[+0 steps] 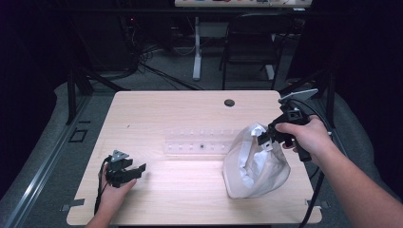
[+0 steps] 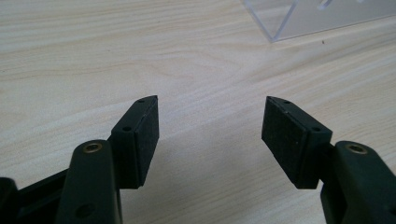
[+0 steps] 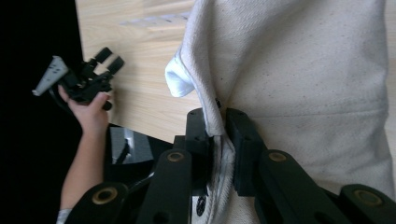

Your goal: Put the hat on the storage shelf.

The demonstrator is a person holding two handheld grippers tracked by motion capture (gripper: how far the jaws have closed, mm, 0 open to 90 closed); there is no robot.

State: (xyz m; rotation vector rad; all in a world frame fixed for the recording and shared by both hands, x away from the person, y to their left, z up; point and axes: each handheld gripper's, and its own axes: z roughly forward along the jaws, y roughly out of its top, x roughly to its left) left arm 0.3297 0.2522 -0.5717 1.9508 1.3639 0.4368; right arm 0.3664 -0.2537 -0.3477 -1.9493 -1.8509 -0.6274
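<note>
Cloth bag (image 1: 254, 164) held at its rim, standing on the bench (image 1: 190, 109) just right of the clear plastic rack (image 1: 199, 141). I judge the main risk to be the thin hem sliding out of my right gripper (image 1: 264, 138) if I lift further, since only a narrow fold is pinched; the bag would then slump. Its fingers (image 3: 243, 140) are clamped tight on that fold. My left gripper (image 1: 134, 170), well left of the bag, rests with fingers (image 2: 144, 135) spread wide, holding nothing.

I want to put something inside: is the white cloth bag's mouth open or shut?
Open: the white cloth bag shows its white lining at the mouth, while the right tool lifts its rim.
</note>
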